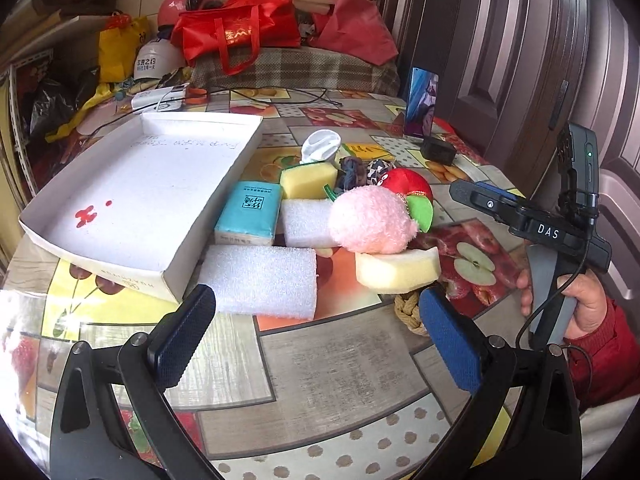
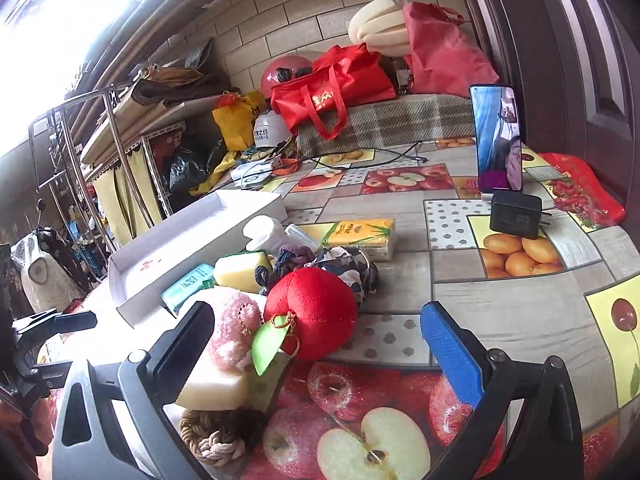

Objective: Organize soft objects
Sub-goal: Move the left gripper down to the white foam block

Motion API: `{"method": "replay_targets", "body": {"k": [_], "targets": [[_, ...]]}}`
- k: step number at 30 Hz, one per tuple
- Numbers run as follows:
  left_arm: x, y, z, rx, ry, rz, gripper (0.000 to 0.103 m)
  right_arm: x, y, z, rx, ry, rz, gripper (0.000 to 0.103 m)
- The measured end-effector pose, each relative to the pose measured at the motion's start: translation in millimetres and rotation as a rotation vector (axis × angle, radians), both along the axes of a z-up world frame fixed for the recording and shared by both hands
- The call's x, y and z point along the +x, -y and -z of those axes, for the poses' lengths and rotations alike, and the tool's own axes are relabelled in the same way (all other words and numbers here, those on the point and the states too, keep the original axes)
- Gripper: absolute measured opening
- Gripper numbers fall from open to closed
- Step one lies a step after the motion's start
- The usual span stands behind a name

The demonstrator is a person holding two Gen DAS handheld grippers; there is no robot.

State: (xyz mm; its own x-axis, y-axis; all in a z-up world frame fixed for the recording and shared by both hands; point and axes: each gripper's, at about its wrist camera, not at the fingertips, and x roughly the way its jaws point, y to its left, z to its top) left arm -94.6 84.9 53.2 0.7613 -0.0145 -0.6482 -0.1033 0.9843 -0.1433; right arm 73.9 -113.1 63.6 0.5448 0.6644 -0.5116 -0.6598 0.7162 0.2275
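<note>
Right now my soft things sit in a loose heap on the fruit-patterned tablecloth [image 1: 344, 364], just right of the white shallow box [image 1: 132, 192]. On top is a fuzzy pink plush [image 1: 370, 220], round and pale, resting on a cream sponge wedge [image 1: 396, 270]. Touching it from behind is a red plush apple [image 2: 312, 312] with a green felt leaf and gold cord. A white foam block [image 1: 260, 282] lies nearest my left gripper [image 1: 316, 340], against the box's corner; a second white foam piece [image 1: 306, 222] sits behind it, beside a teal tissue pack [image 1: 248, 214]. Further back I see a yellow sponge [image 1: 308, 180] and some bunched dark patterned fabric [image 2: 344, 268].

My left gripper hangs above the table with its jaws spread wide, nothing between them. My right gripper [image 2: 316, 344] is likewise wide apart and empty, its dark finger beside the pink plush. A braided rope coil [image 2: 216, 436] lies under the sponge wedge's near edge. A phone [image 2: 498, 140] stands upright near the door.
</note>
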Motion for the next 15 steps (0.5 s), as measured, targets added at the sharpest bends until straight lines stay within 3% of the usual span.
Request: {"method": "replay_targets", "body": {"k": [7,12,15], "targets": [[19,-6,14,0.034,-0.064,0.009,0.096,21,-14,15,-0.105,-0.097,-0.015,0.103],[47,-3,22,0.088,-0.096,0.008,0.096,29,-25,15,-0.039,-0.106,-0.024,0.103],[57,-5,33,0.069,-0.162,0.010,0.096,34,-21,15,0.014,-0.124,-0.017,0.103]]}}
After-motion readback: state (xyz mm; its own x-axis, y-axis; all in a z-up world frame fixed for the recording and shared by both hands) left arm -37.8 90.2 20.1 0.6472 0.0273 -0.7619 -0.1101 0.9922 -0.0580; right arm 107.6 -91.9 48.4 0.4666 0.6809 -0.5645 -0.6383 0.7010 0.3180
